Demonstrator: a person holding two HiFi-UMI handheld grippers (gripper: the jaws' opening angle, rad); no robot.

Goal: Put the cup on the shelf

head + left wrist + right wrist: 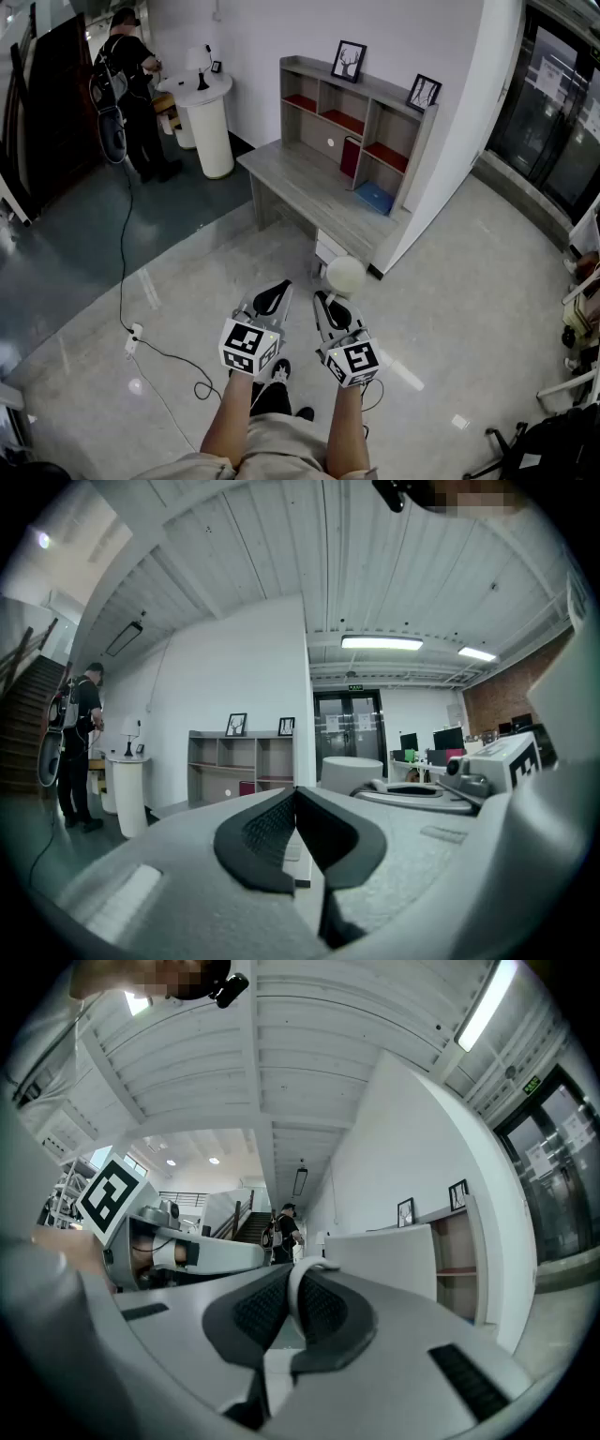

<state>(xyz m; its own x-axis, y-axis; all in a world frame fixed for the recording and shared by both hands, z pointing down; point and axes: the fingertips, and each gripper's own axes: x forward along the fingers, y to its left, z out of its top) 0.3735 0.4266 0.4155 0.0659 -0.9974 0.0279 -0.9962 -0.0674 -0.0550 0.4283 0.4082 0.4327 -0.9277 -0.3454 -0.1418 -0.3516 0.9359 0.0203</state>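
Note:
A white cup hangs above the floor just in front of the desk's near corner, with my right gripper shut on its handle. In the right gripper view the thin handle is pinched between the dark pads and the cup's wall rises just beyond. My left gripper is beside it on the left, jaws shut with nothing between them; the cup shows to its right. The grey shelf with open compartments stands on the desk against the white wall.
Two picture frames stand on the shelf top, a red book and a blue item lower down. A person stands at the far left by a white pedestal. A cable crosses the floor. Glass doors are on the right.

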